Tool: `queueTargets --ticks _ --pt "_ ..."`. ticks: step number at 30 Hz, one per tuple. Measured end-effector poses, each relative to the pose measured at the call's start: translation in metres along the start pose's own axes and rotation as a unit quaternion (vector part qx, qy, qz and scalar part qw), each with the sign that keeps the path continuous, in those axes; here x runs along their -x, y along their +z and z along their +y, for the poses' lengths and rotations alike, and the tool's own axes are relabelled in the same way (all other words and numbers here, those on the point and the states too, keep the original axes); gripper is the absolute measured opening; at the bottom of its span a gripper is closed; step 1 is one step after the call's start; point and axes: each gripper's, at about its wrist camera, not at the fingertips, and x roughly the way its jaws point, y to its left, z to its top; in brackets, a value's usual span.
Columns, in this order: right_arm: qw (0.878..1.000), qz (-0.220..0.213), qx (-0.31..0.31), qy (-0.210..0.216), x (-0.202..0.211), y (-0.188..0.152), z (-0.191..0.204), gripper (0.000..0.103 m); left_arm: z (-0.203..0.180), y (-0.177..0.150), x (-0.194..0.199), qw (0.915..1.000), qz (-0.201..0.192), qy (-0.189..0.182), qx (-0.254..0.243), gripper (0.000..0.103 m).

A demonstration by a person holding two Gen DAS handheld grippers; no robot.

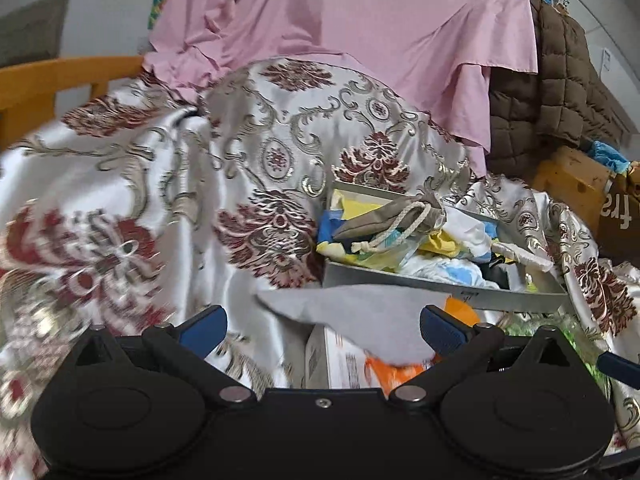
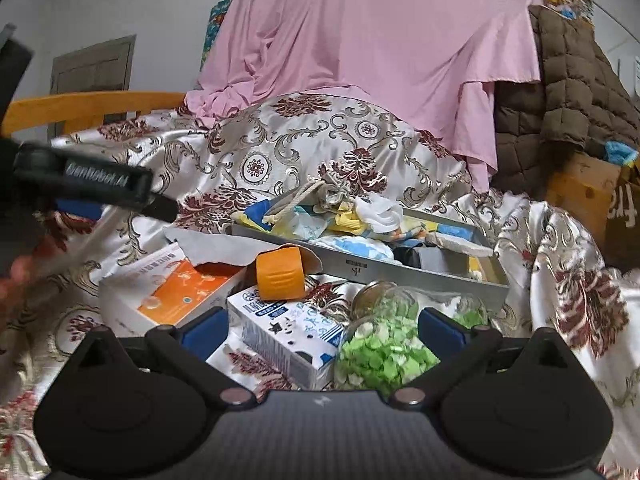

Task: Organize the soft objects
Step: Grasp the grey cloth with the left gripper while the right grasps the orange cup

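Left gripper point(image 1: 323, 330) jaws spread wide above the grey cloth point(image 1: 352, 320); right gripper point(image 2: 322, 330) jaws apart too, holding nothing, grey tray point(image 2: 400, 270) of soft items beyond.

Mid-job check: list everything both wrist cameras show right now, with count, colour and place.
grey tray: one, grey, centre of bed, heaped with soft items
drawstring pouch: one, beige, on the tray's heap
grey cloth: one, over the orange box
orange box: one, orange-white, left of tray
blue-white carton: one, front centre
orange roll: one, on the carton
jar: one, clear, green pieces inside, lying on its side
pink sheet: one, behind
brown quilt: one, right
left gripper: open, above the grey cloth
right gripper: open
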Motion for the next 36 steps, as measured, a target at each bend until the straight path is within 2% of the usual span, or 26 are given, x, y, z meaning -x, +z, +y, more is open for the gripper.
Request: queueTargets --ticks 9,12,17,20,24,28,30,34,36 --pt "0.999 -0.008 0.045 0.007 -0.042 0.005 0.011 0.103 0.005 0.012 -0.042 0.9981 -0.005 -0.049 -0.038 0.102" --pt "0.999 -0.008 0.039 0.017 -0.054 0.009 0.011 0.102 0.006 0.014 -0.056 0.9959 0.02 -0.079 -0.041 0.102" --pt "0.999 0.008 0.003 0.039 -0.063 0.014 0.004 0.099 0.01 0.011 -0.072 0.9927 0.054 -0.105 -0.025 0.102" --pt "0.998 0.025 -0.009 0.05 -0.065 0.021 0.0 0.097 0.011 0.007 -0.08 0.9912 0.07 -0.11 -0.02 0.095" --pt "0.994 0.053 -0.05 0.087 -0.066 0.037 -0.007 0.097 0.015 0.004 -0.087 0.9895 0.086 -0.115 -0.016 0.084" --pt "0.987 0.081 -0.086 0.11 -0.075 0.051 -0.013 0.096 0.016 0.003 -0.093 0.9881 0.094 -0.121 -0.015 0.079" --pt "0.981 0.102 -0.116 0.117 -0.085 0.055 -0.017 0.094 0.015 0.004 -0.094 0.9876 0.094 -0.124 -0.018 0.074" --pt "0.96 0.154 -0.195 0.129 -0.107 0.054 -0.028 0.091 0.012 0.006 -0.094 0.9875 0.085 -0.128 -0.035 0.061" --pt "0.954 0.162 -0.218 0.127 -0.113 0.054 -0.031 0.088 0.011 0.008 -0.094 0.9875 0.081 -0.13 -0.039 0.054"
